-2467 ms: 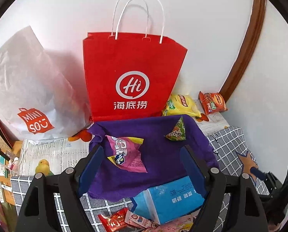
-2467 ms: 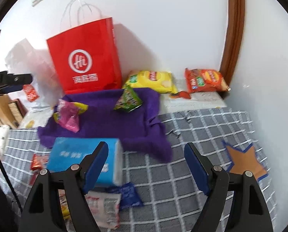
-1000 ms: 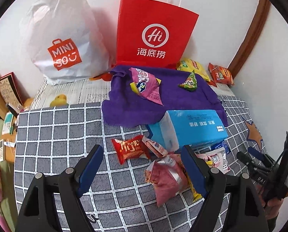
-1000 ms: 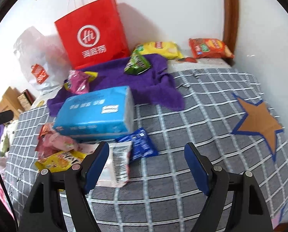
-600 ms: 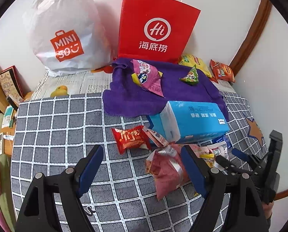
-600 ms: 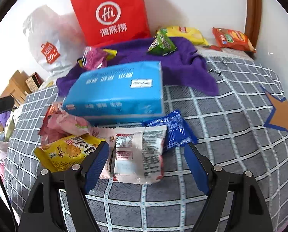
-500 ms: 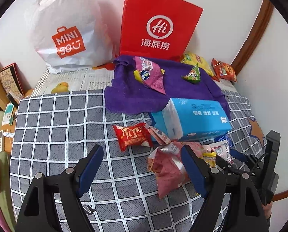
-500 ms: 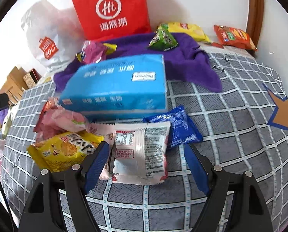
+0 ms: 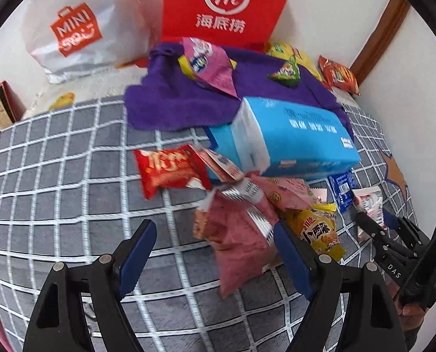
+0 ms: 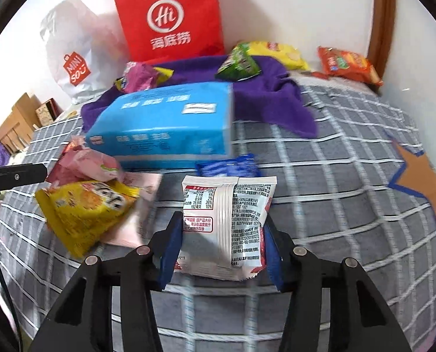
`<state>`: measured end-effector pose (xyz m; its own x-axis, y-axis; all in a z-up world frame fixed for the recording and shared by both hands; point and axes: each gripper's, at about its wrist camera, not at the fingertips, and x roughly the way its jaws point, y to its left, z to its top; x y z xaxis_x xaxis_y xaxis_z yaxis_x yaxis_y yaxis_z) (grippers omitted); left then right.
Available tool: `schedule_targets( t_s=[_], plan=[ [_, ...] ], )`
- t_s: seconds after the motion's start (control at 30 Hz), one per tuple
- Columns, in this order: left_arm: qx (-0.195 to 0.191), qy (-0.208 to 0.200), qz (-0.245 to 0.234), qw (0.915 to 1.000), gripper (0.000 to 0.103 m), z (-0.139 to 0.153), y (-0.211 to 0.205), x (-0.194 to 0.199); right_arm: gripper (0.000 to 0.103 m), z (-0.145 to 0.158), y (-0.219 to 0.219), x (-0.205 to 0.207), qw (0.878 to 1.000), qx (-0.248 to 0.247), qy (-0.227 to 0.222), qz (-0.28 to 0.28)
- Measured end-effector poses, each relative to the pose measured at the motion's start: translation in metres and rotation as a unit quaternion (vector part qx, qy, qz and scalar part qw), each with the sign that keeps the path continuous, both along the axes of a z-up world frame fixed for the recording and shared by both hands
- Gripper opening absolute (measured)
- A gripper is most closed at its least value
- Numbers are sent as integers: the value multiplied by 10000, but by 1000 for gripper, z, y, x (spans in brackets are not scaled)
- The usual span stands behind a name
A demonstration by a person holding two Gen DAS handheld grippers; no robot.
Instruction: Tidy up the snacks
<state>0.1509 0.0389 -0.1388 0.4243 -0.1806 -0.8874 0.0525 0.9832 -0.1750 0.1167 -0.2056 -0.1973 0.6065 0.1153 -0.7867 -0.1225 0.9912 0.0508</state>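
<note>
Right tongs (image 10: 222, 252) are pinching a white snack packet (image 10: 226, 223) from both sides, low over the checked bedspread (image 10: 335, 205). Left tongs (image 9: 215, 252) are hovering spread wide above a maroon packet (image 9: 235, 234). One blue tissue pack (image 10: 165, 126) is lying at 12 o'clock of the white packet. Two bags are standing by the wall: red paper bag (image 10: 171, 17), white plastic bag (image 10: 71, 52); their contents cannot be seen.

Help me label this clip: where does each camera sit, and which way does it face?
Left wrist: on the left gripper, open above the grey checked cloth, facing the snack pile and red bag; the right gripper shows at right.
Right wrist: on the right gripper, closing around a white packet, facing the same wall.
Shared: blue tissue pack, purple towel, red bag.
</note>
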Motion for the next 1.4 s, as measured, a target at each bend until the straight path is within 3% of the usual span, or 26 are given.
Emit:
schedule_targets(
  t_s=[0.2,0.33,0.37,0.43,0.57,0.67,0.97,1.4],
  plan=[
    [-304,325,-4,9990,81,-21,-8,9,51,-16,-13,-4,9999,90,-25,-110],
    [-304,259,-46,9992,80,-25,-14,10,51,-17,-13,-2,9999,111,-9,-103],
    [-303,226,-52,9993,78,-25,-14,10,52,-18,-13,-2,9999,137,8,-103],
    [-384,197,-112,9990,64,-24,-15,9,52,-18,-14,-1,9998,155,7,-95],
    [-382,175,-207,9989,56,-20,-12,6,51,-18,-14,-2,9999,131,-4,-80],
    [-173,76,-202,9996,55,-13,-6,1,50,-16,-11,-3,10000,11,-27,-14],
    [-153,-153,-90,9997,55,11,23,-10,49,8,-11,-6,9996,246,-153,-56],
    [-152,-618,-433,9970,55,53,14,-17,49,58,5,-9,9974,414,-592,-7]
  ],
)
